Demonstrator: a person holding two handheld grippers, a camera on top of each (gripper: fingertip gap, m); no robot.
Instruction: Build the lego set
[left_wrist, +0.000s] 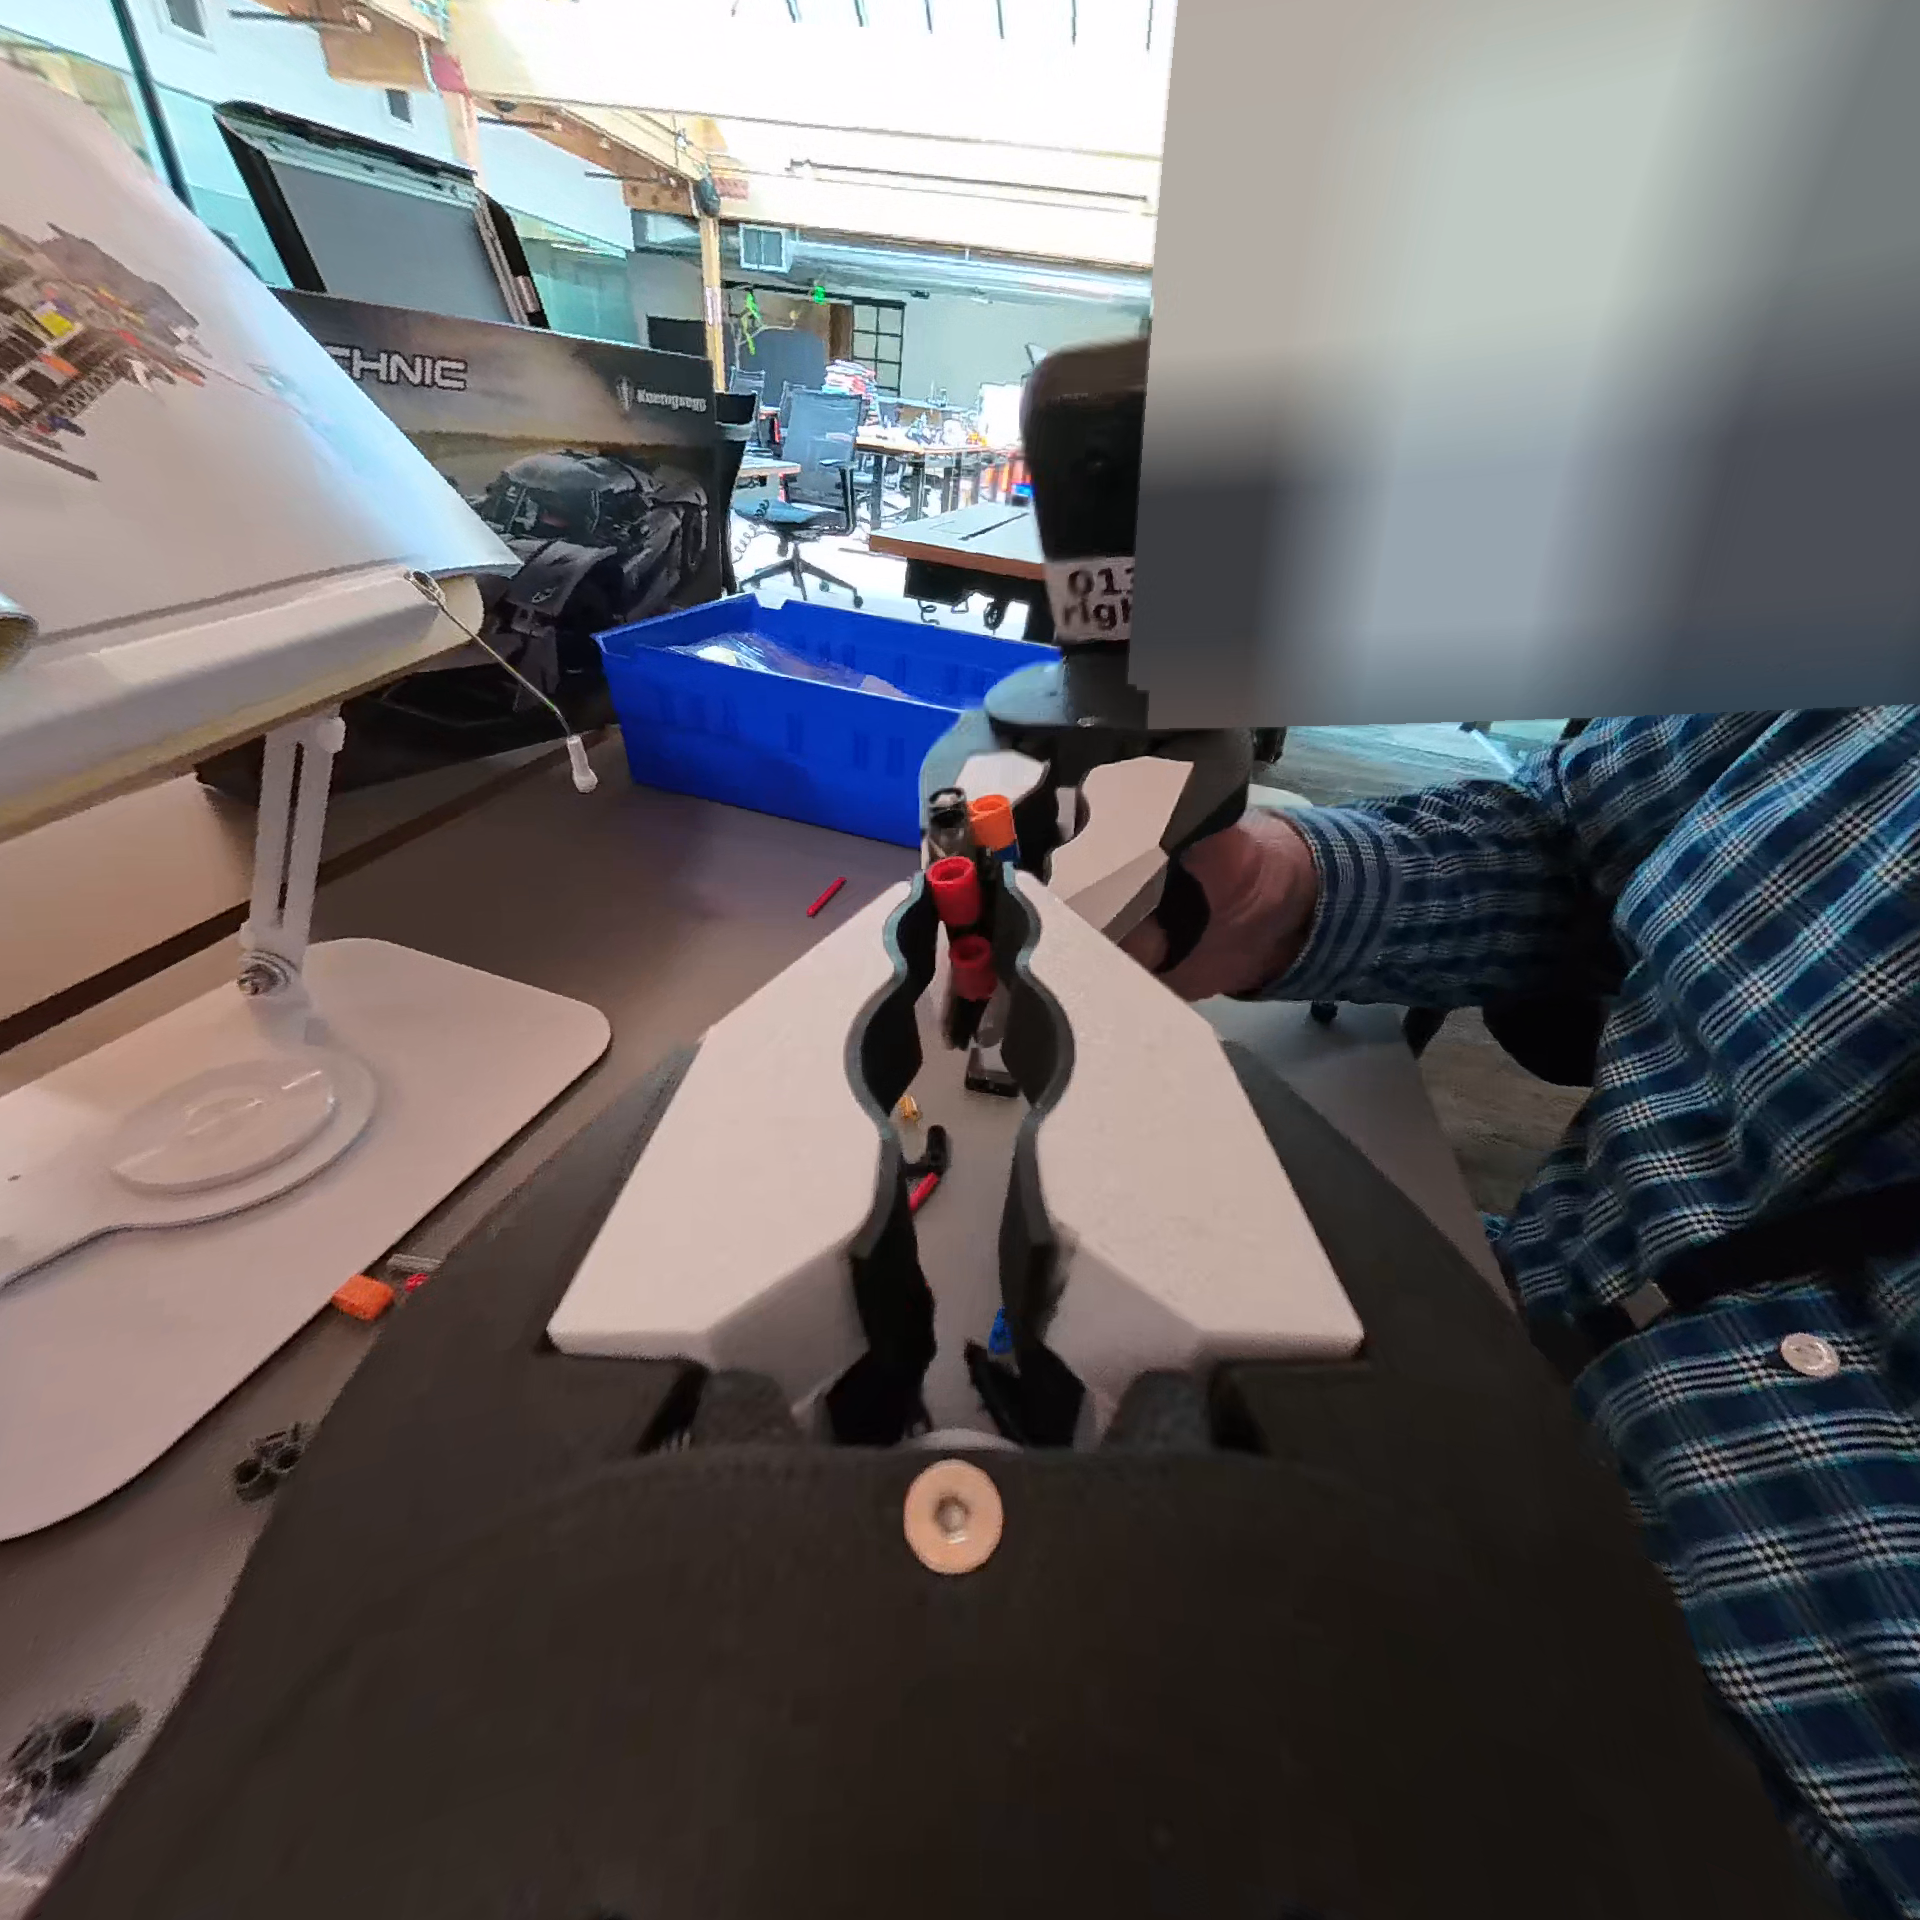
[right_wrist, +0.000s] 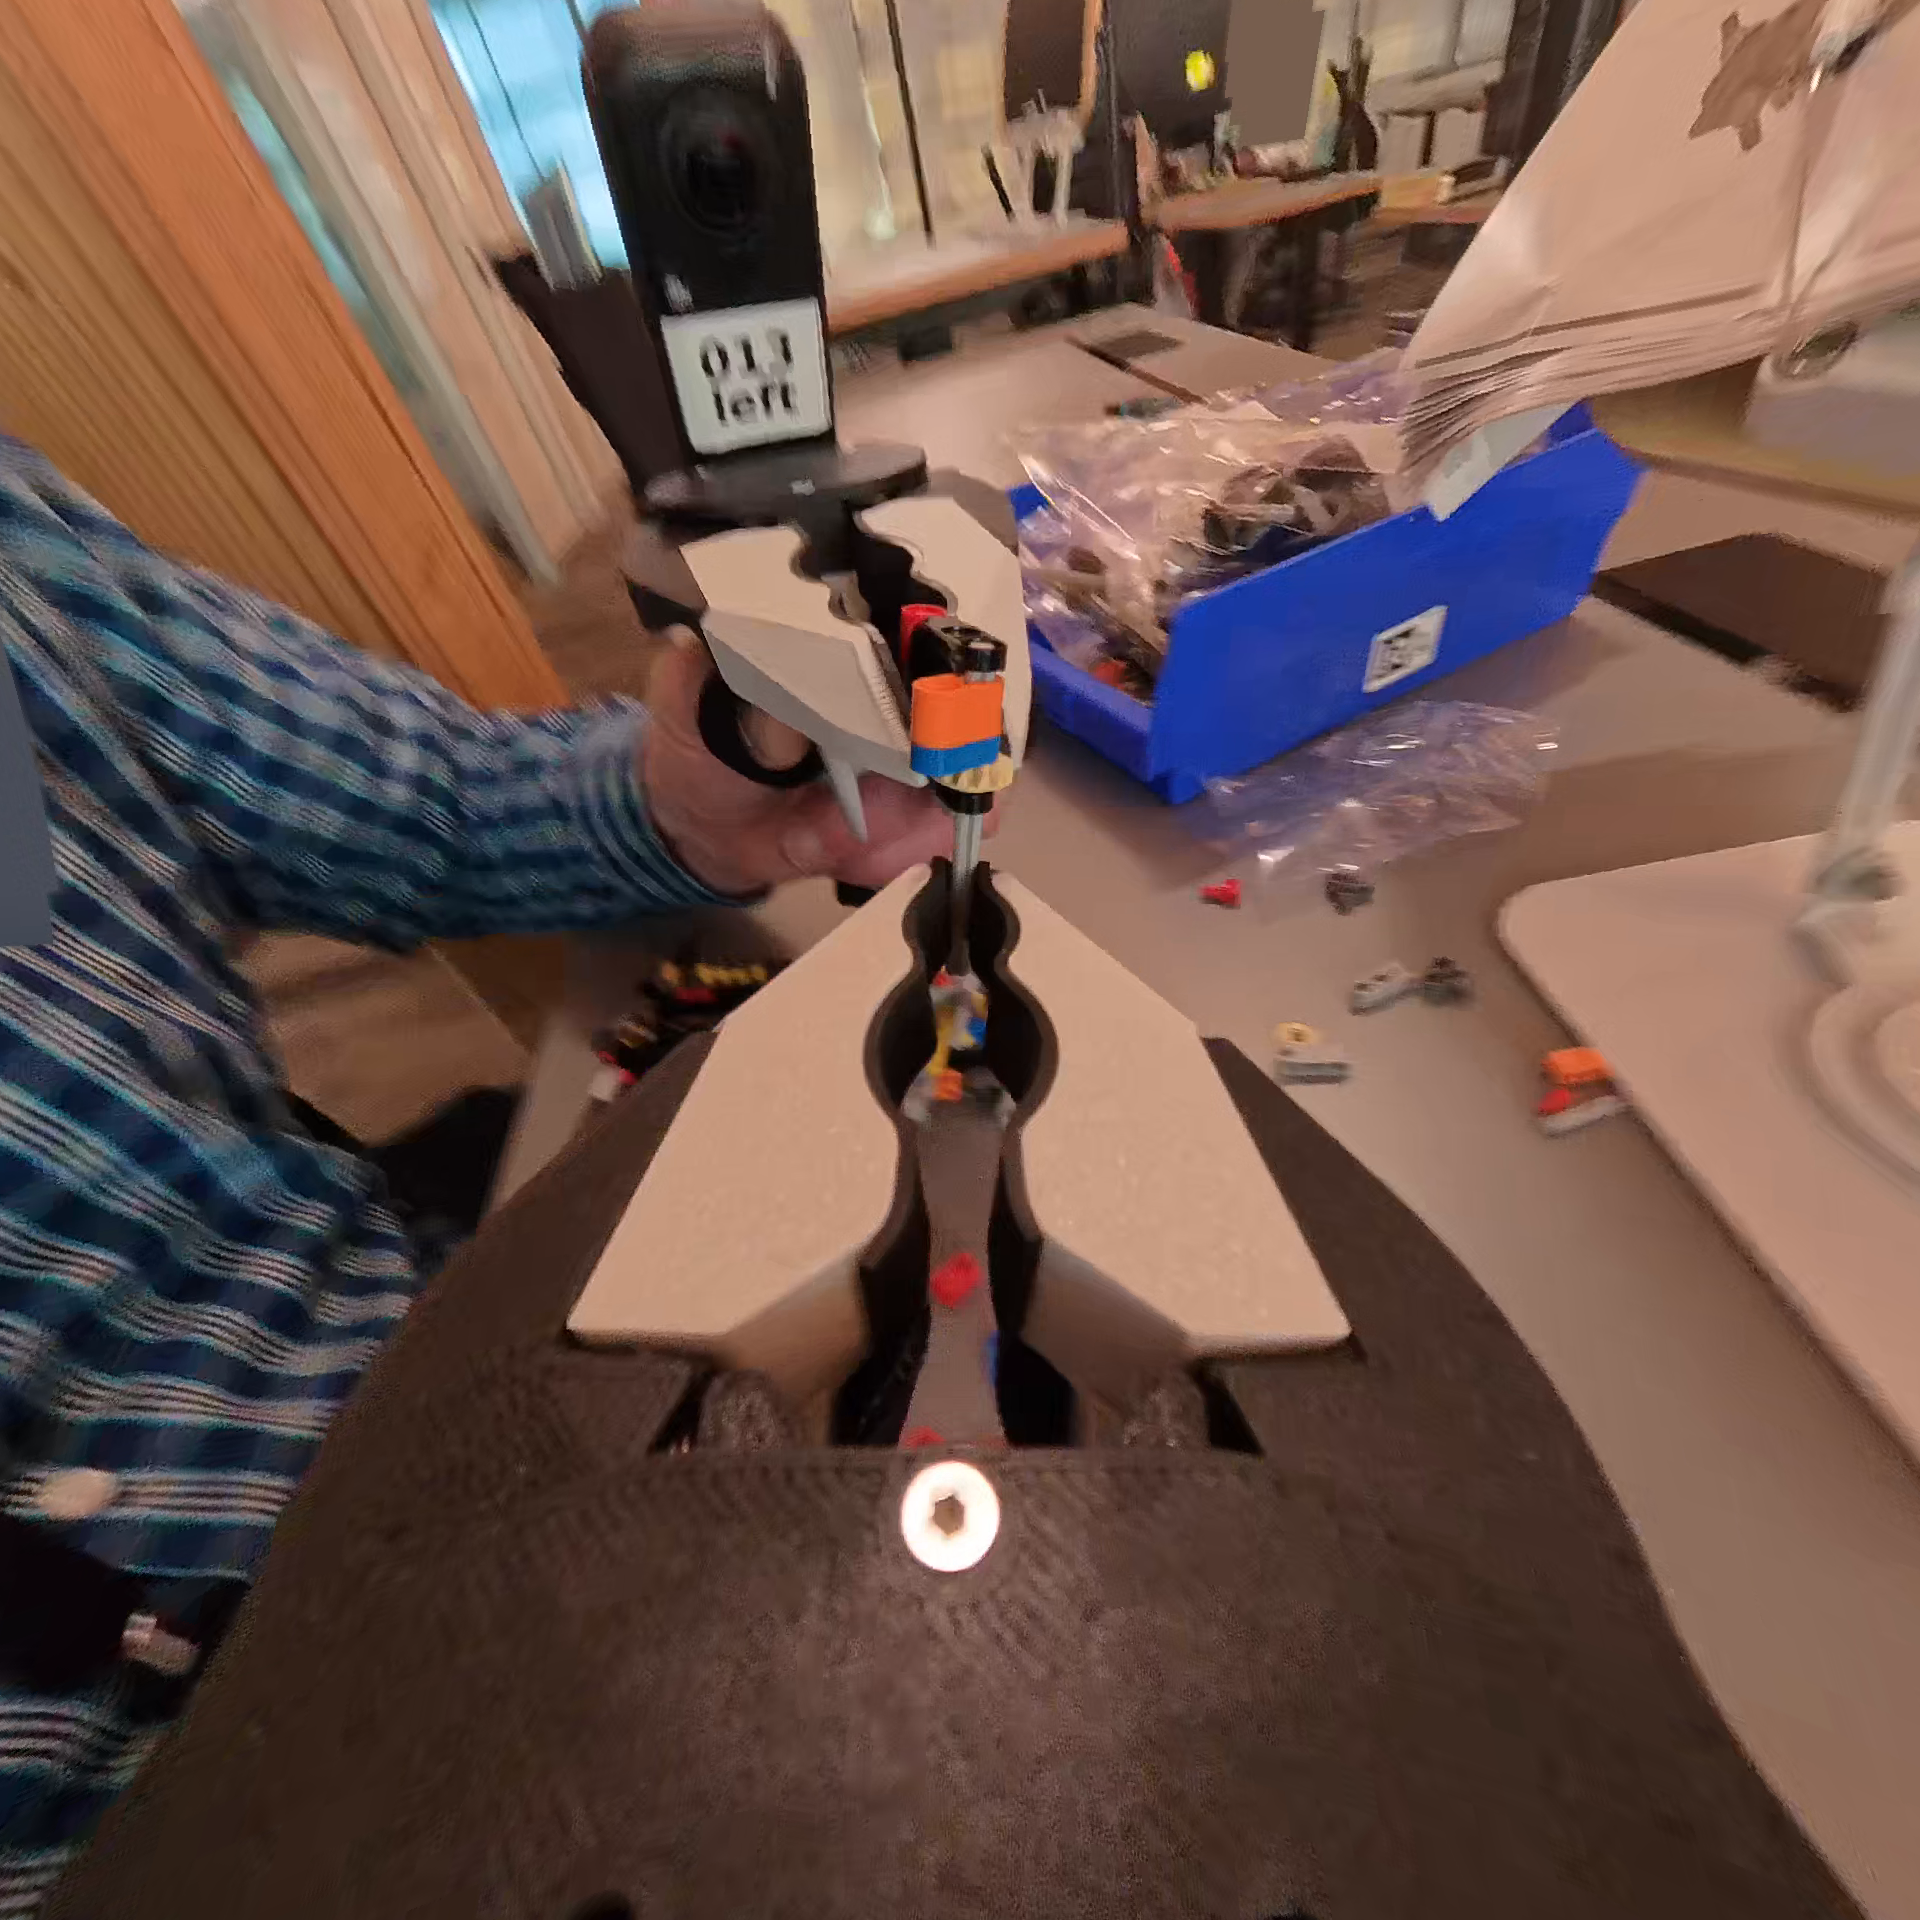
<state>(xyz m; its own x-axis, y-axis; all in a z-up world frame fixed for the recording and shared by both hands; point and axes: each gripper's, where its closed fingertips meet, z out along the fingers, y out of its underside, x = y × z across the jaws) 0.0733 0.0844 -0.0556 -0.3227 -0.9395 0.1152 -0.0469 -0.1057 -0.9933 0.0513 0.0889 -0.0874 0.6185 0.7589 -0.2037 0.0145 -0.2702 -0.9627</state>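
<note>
A small lego assembly is held in the air between both grippers. It has a black beam with red connectors (left_wrist: 951, 891), an orange piece (right_wrist: 951, 712) over a blue piece and a tan gear, and a grey axle (right_wrist: 966, 847) sticking out. My left gripper (left_wrist: 961, 904) is shut on the black beam by the red connectors; it also shows in the right wrist view (right_wrist: 961, 732). My right gripper (right_wrist: 964, 883) is shut on the end of the grey axle. It faces the left gripper in the left wrist view (left_wrist: 987, 842).
A blue bin (right_wrist: 1299, 644) of bagged parts stands at the back, beside the set's box (left_wrist: 540, 468). An instruction booklet (left_wrist: 156, 416) rests on a white stand (left_wrist: 312, 1091). Loose pieces (right_wrist: 1574, 1086) lie scattered on the grey table (right_wrist: 1403, 1299). A plaid sleeve (left_wrist: 1714, 1039) fills the side.
</note>
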